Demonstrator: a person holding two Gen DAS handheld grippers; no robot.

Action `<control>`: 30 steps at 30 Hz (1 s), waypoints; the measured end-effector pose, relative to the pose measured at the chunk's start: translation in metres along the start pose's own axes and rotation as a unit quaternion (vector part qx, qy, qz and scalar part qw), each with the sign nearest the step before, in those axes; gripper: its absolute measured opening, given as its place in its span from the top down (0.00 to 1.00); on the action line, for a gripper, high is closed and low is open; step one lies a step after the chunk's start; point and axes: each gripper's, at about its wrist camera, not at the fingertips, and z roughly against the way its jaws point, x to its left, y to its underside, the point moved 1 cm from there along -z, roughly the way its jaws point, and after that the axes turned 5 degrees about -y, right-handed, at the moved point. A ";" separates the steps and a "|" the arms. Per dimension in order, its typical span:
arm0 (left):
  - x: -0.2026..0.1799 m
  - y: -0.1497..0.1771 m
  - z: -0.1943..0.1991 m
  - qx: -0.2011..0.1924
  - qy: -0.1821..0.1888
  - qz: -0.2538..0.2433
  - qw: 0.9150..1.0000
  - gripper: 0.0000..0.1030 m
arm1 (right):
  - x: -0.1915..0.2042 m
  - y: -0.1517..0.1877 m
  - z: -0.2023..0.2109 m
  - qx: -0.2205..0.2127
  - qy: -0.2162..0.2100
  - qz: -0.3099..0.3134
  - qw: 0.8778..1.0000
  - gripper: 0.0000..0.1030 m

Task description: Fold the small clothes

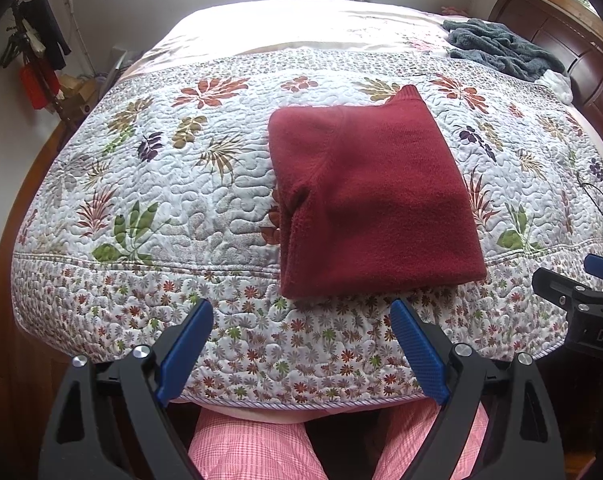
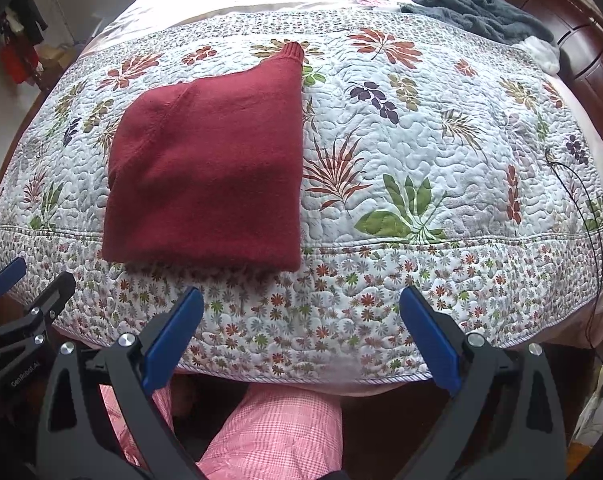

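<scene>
Looking along my left gripper (image 1: 301,336), I see both blue pads spread wide with nothing between them, held above the near edge of the bed. The red sweater (image 1: 365,196) lies folded into a rough rectangle on the floral quilt (image 1: 149,184), just beyond the fingertips, its ribbed cuff or hem poking out at the far corner. My worry is that stray corner: if I pinch only the top layer when tidying it, I judge the stack could slide open, since the knit looks thick and springy. The quilt hangs over the bed edge, so a low approach might snag its border instead. A grey fleece heap (image 1: 505,48) sits far back by the dark wooden headboard (image 1: 557,40), and clothes hang on a rack (image 1: 33,52) at the left wall.

From my right gripper (image 2: 301,320), the jaws are likewise wide apart and empty, short of the quilt's flowered border. The sweater (image 2: 205,168) sits left of this tool's line, so reaching across could drag the near fold. A thin dark cable (image 2: 589,216) trails over the quilt's right side, a possible snag. Pink checked trousers (image 2: 269,432) show below.
</scene>
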 end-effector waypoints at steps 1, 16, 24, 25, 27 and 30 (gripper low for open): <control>0.000 0.000 0.000 0.000 0.000 0.000 1.000 0.12 | 0.000 0.000 0.000 0.001 0.001 0.000 1.000 0.05; 0.002 -0.001 -0.003 0.007 -0.005 0.003 1.000 0.12 | -0.003 -0.001 -0.002 0.000 0.004 -0.004 1.000 0.05; 0.000 -0.002 -0.005 0.008 -0.006 -0.001 1.000 0.12 | -0.006 -0.003 -0.002 -0.006 0.008 -0.008 1.000 0.05; 0.000 -0.002 -0.005 0.008 -0.006 -0.001 1.000 0.12 | -0.007 -0.003 -0.002 -0.005 0.008 -0.008 1.000 0.05; 0.000 -0.002 -0.005 0.007 -0.006 -0.002 1.000 0.12 | -0.008 -0.002 -0.003 -0.004 0.008 -0.010 1.000 0.05; 0.000 -0.002 -0.006 0.007 -0.007 -0.002 1.000 0.12 | -0.009 -0.002 -0.005 -0.002 0.005 -0.013 1.000 0.05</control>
